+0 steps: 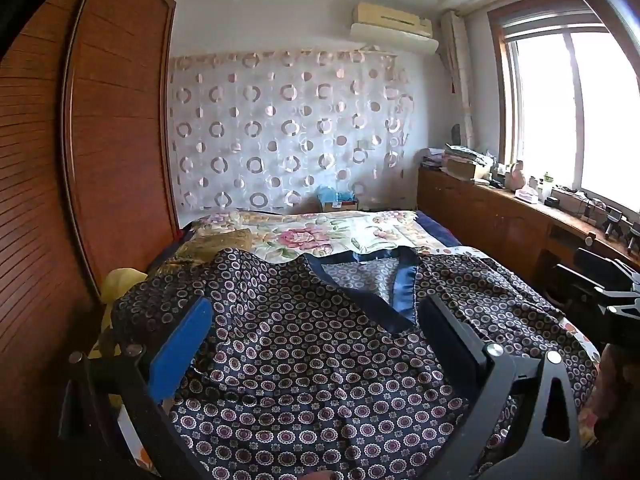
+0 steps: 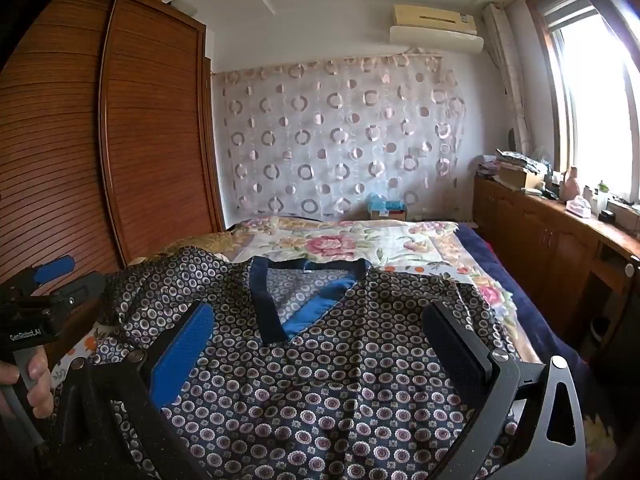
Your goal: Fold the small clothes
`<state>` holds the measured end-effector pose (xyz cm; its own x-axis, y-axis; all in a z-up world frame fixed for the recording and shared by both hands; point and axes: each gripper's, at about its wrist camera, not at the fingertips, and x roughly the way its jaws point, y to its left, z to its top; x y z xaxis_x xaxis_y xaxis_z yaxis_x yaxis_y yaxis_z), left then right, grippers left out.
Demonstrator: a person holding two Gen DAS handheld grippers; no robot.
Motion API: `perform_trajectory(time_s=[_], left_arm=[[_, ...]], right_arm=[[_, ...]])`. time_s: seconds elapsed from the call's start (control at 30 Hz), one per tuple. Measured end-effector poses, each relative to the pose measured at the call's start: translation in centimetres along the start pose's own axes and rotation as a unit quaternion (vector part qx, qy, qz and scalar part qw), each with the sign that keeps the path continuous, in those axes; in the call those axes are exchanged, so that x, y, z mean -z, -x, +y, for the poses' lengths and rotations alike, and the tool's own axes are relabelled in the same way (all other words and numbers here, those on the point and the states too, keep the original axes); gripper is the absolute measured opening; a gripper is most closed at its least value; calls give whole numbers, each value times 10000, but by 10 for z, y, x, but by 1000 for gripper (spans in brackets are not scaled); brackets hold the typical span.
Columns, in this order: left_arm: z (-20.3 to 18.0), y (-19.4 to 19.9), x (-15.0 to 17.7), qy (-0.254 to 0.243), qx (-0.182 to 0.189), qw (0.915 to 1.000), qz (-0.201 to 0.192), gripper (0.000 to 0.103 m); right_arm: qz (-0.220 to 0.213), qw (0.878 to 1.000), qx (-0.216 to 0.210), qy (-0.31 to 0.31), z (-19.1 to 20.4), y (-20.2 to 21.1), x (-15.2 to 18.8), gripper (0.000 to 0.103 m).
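Nearest, the left tool (image 1: 316, 328) hangs over a dark patterned garment (image 1: 304, 376), its 2 fingers spread wide with nothing between them: a blue pad (image 1: 182, 346) on the left and a black pad (image 1: 448, 336) on the right. The right tool (image 2: 316, 336) is also spread wide and holds nothing, above the same garment (image 2: 320, 384), and in its view the left tool's body shows at the left edge with a hand (image 2: 28, 380) gripping the handle. The garment lies flat on the bed (image 1: 320, 232), front up, its blue-trimmed V neckline (image 2: 308, 300) pointing toward the near edge and the sleeves spread to left and right. Beyond it the floral bedspread (image 2: 340, 244) runs toward the far wall. A slatted wooden wardrobe (image 1: 120, 128) stands on the left. On the right a long wooden cabinet (image 2: 532, 232) carries clutter under a bright window (image 1: 572, 108). Farthest, a sheer curtain with circles (image 1: 288, 128) hangs on the wall below an air conditioner (image 2: 434, 26).
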<state>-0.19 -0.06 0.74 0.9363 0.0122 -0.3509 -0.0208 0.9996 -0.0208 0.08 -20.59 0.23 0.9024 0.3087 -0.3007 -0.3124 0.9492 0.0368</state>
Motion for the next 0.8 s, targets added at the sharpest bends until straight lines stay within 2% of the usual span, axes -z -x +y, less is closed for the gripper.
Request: perform_trajectory(time_s=[0.8], left_arm=[[-2,9,-4,-21,-2,10000,-45,103]], right_arm=[[-3,10000,0,4,0,6,0,103]])
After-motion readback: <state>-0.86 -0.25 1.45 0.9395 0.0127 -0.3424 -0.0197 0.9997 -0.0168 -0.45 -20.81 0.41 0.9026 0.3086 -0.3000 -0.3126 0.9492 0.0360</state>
